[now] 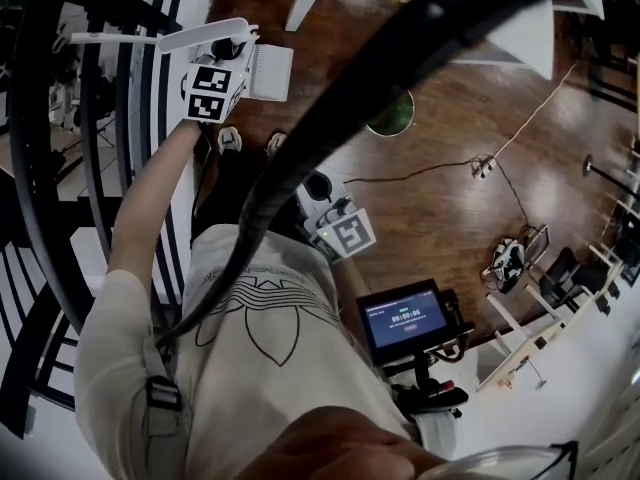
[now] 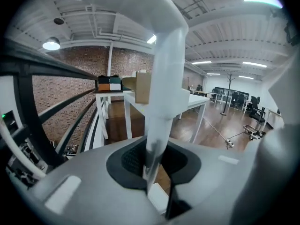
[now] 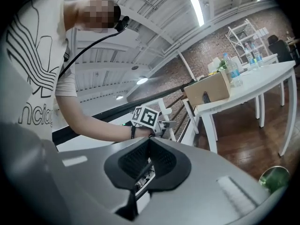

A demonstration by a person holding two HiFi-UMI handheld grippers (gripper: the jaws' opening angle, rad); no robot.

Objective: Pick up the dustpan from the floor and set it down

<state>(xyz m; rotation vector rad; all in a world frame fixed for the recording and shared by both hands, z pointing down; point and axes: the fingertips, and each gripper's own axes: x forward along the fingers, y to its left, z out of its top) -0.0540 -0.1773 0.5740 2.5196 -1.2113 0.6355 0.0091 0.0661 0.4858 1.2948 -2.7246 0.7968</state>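
Hanging above the floor (image 1: 440, 118), the dustpan (image 1: 268, 73) is clamped by its slim handle (image 2: 164, 78) in the left gripper (image 2: 154, 172), judged light, stiff, slippery; the right gripper (image 3: 140, 170) is closed, empty.

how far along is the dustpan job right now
Done: the pickup looks complete. The left gripper is shut on the handle of the white dustpan, and in the head view the pan sits up beside that gripper, apparently clear of the wood floor. In hand: the dustpan is held aloft by that one grip; the right gripper is shut and empty. Left: lowering the dustpan, setting it down and releasing it.
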